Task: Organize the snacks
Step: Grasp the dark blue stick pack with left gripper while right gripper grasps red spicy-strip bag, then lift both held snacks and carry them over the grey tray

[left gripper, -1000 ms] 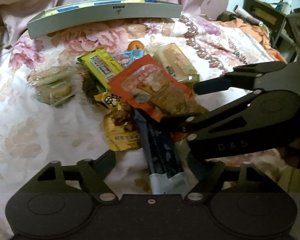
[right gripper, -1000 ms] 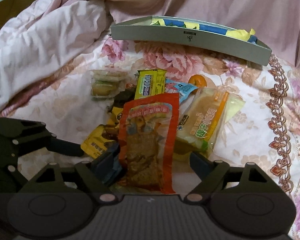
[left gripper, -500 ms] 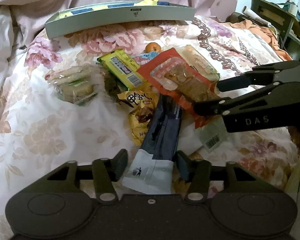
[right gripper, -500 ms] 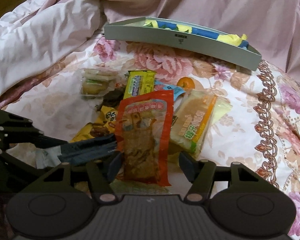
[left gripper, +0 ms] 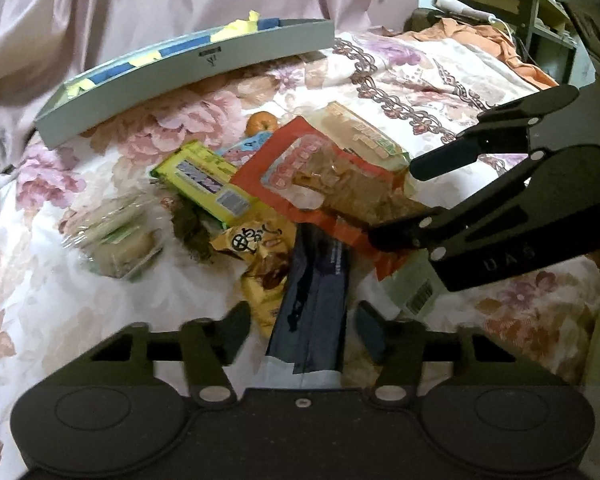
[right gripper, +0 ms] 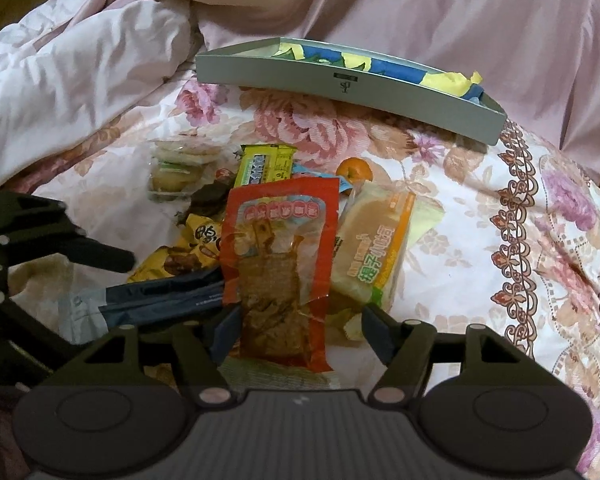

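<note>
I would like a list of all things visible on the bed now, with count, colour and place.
Tray: one, grey, far end of the bed.
Red pouch: one, red-orange, pile centre, between the right gripper's fingers.
Dark pack: one, navy, between the left gripper's fingers.
Bread pack: one, pale with orange, right of the red pouch.
Yellow bar: one, yellow-green, behind the pouch.
Orange: one, orange, near the bar.
Clear pack: one, transparent, pile's left.
Brown bag: one, yellow-brown, left of the dark pack.
Left gripper: black, jaws just closing.
Right gripper: black.
</note>
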A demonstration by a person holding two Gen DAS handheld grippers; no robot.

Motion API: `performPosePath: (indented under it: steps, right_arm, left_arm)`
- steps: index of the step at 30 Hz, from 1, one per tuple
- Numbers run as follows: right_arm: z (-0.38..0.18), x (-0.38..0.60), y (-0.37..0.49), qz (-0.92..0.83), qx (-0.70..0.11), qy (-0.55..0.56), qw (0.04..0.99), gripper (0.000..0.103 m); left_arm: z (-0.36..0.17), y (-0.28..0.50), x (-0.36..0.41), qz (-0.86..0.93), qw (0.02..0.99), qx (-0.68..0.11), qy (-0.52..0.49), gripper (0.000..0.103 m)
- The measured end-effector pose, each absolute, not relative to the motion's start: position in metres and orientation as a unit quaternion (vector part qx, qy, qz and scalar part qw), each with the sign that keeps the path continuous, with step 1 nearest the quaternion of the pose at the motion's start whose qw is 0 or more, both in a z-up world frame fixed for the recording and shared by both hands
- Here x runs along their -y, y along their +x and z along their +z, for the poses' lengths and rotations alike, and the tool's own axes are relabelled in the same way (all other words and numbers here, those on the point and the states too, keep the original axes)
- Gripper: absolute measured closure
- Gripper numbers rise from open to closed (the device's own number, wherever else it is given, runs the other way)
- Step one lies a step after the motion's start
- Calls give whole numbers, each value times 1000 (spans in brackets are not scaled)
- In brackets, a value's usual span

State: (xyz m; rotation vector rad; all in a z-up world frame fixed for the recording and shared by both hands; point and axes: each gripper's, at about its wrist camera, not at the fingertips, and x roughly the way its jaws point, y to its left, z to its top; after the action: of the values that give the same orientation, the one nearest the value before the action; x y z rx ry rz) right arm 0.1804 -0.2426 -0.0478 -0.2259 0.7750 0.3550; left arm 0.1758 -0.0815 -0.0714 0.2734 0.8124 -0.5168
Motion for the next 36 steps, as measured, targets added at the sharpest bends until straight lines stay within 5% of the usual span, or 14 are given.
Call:
performPosePath:
  steps: [11,36]
  right_arm:
    - [-49,241,180,171,-373,-112,905,32]
    - [-67,203,171,179,-331,-201,905,30]
  left_arm:
    - [-80,186,87,-242,873,-402,131,65]
    - [-82,197,41,-154,900,-408,15,64]
